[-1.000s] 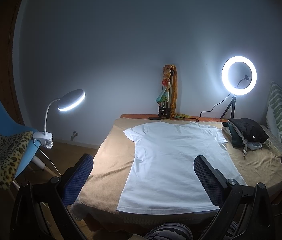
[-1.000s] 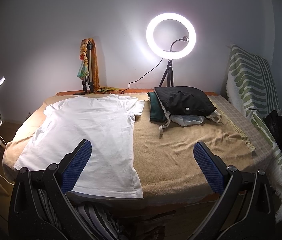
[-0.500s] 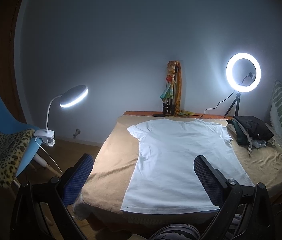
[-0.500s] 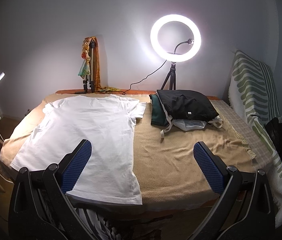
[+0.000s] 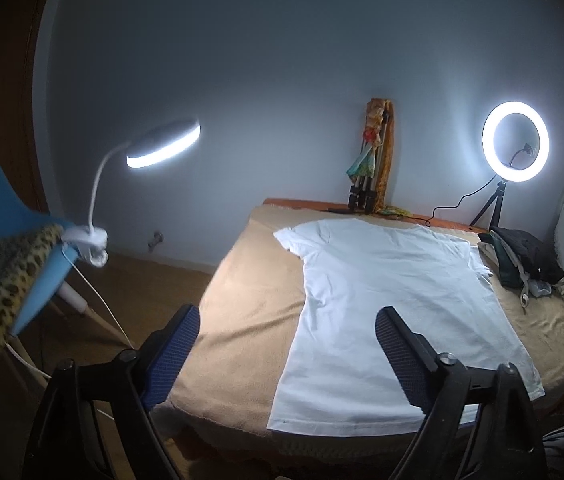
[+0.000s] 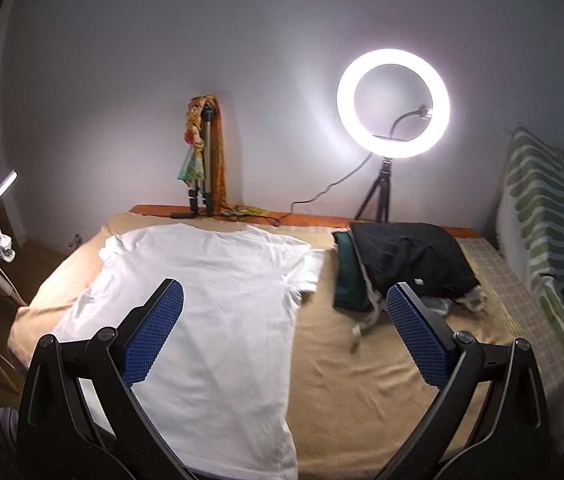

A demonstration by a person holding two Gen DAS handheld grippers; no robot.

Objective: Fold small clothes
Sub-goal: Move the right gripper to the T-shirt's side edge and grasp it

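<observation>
White short-sleeved cotton T-shirt (image 5: 393, 304) lies spread flat, unfolded, on the tan blanket-covered bed (image 5: 242, 320), hem toward me. No fold made yet. My left gripper (image 5: 285, 344): jaws closing, nothing between them. My right gripper (image 6: 282, 328): jaws spread, empty, above the shirt's right side. All folds remain, by my estimate.
</observation>
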